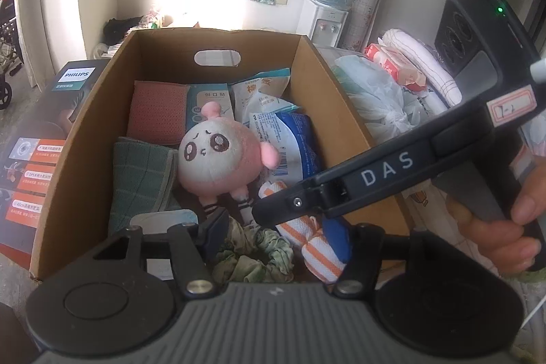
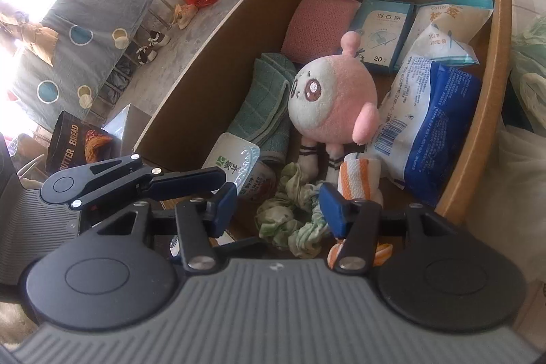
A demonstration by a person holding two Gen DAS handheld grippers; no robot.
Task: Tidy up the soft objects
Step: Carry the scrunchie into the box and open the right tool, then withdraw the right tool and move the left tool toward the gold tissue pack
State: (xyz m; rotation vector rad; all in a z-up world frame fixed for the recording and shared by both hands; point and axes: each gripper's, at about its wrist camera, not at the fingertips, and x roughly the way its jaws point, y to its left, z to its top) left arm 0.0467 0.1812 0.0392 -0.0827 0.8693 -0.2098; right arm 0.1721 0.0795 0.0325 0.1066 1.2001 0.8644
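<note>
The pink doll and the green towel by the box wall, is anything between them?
No. In the right wrist view the pink doll leans right against the green towel.

I am holding both grippers angled downward, side by side and close together. My right gripper (image 2: 278,205) is standing with its jaws parted, the blue pads (image 2: 332,210) apart and pressing on nothing. My left gripper (image 1: 278,229) is also standing with jaws parted; only its left pad shows clearly, since the right gripper's black finger is crossing in front of the other side. My right hand (image 1: 505,224) is wrapping around the right gripper's handle, fingers curled beneath it. In the right wrist view, the left gripper's fingers are reaching in from the left edge.
</note>
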